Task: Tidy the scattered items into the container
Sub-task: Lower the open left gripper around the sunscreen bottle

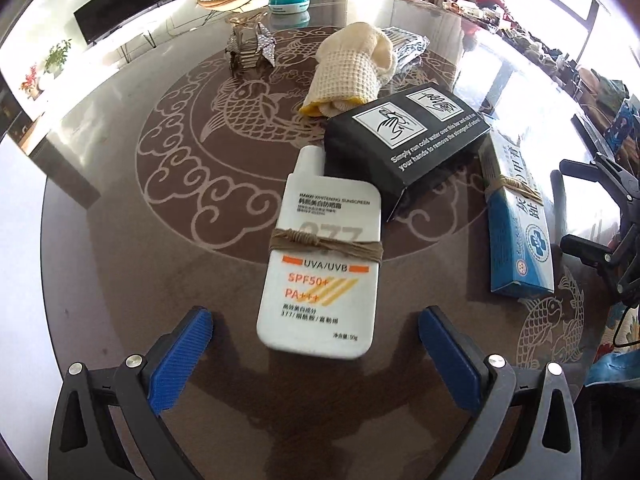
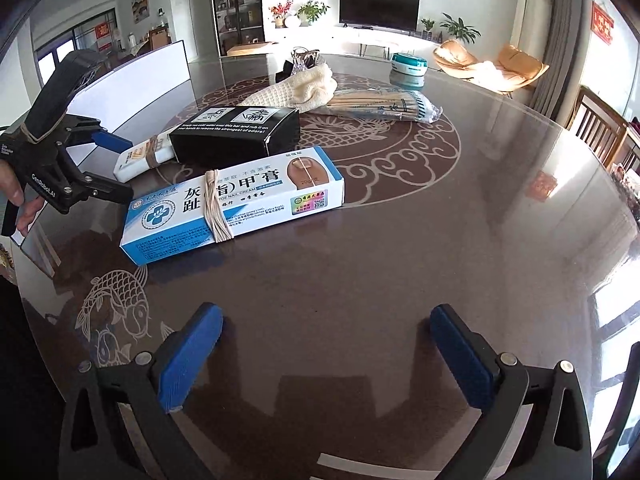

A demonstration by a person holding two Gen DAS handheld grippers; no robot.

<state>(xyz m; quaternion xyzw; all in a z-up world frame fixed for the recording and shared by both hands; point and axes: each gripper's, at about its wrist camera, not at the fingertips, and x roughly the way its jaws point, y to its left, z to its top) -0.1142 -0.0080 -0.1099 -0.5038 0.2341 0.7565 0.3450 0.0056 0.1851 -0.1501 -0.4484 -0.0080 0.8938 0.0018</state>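
Blue ribbed pads on the left gripper (image 1: pixel 316 334) stand spread wide, and the white sunscreen bottle (image 1: pixel 320 264) lies flat between and just ahead of them, untouched. Its long axis runs almost straight away from the gripper, cap at the far end, tipped slightly left, against the black box (image 1: pixel 404 144). A good grasp, I'd judge, means sliding forward so the pads straddle the lower body below the twine band, then closing across the narrow width.

Beyond the black box lie a cream cloth (image 1: pixel 352 72) and a chopstick pack (image 2: pixel 380 106). The right gripper (image 2: pixel 326 354) is spread too, holding nothing; ahead and to its left the blue nail-cream box (image 2: pixel 236 208) lies crosswise. I can't tell which thing is the container.
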